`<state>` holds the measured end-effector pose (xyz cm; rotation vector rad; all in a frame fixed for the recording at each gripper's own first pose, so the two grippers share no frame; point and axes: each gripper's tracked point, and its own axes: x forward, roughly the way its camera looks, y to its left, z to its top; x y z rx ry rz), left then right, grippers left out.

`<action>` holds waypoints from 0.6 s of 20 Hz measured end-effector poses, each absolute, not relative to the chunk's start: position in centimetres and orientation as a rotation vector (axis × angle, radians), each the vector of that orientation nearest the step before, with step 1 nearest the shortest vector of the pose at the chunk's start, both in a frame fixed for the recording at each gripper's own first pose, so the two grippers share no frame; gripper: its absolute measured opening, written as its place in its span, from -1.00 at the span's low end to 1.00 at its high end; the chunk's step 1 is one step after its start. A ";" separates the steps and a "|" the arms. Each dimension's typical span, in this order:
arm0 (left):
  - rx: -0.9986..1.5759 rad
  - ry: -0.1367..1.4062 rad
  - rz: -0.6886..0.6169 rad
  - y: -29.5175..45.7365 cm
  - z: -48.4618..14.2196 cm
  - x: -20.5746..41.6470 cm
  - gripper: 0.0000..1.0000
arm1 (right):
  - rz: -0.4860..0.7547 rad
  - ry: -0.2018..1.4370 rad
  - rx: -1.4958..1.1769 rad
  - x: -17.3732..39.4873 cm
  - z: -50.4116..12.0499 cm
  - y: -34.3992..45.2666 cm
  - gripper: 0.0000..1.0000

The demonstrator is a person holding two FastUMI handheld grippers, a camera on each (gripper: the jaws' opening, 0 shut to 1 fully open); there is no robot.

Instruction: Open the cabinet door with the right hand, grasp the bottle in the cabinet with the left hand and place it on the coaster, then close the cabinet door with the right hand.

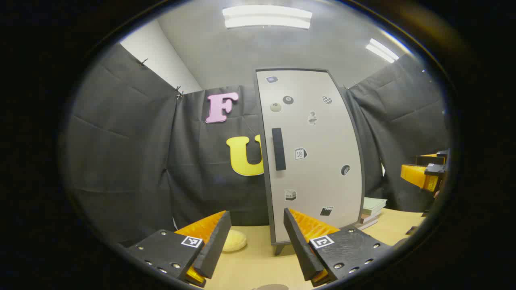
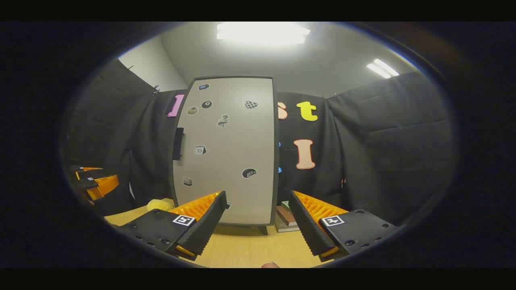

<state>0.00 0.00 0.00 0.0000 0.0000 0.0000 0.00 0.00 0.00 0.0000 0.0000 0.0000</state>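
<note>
Both grippers (image 1: 256, 229) (image 2: 258, 213) gape before sticker-dotted cabinet door (image 1: 312, 157) (closed, dark handle (image 1: 278, 149))

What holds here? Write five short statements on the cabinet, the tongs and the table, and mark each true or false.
1. The cabinet door is shut. True.
2. The right tongs grip the door handle. False: they are open, short of the cabinet.
3. The left tongs are open and hold nothing. True.
4. A stack of books lies beside the cabinet on the table. True.
5. The handle runs across the door's top edge. False: it stands upright near one side.
</note>
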 end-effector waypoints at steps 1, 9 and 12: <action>-0.001 0.001 -0.001 -0.1 0.0 0.0 0.56 | -0.001 0.002 0.000 0.0 -0.1 -0.1 0.95; 0.006 0.002 0.004 0.0 0.0 -0.1 0.56 | -0.013 0.013 0.013 0.1 -0.3 -0.4 0.95; 0.007 0.003 0.009 0.1 -0.2 0.0 0.56 | -0.014 0.010 0.011 0.2 -0.1 -0.4 0.95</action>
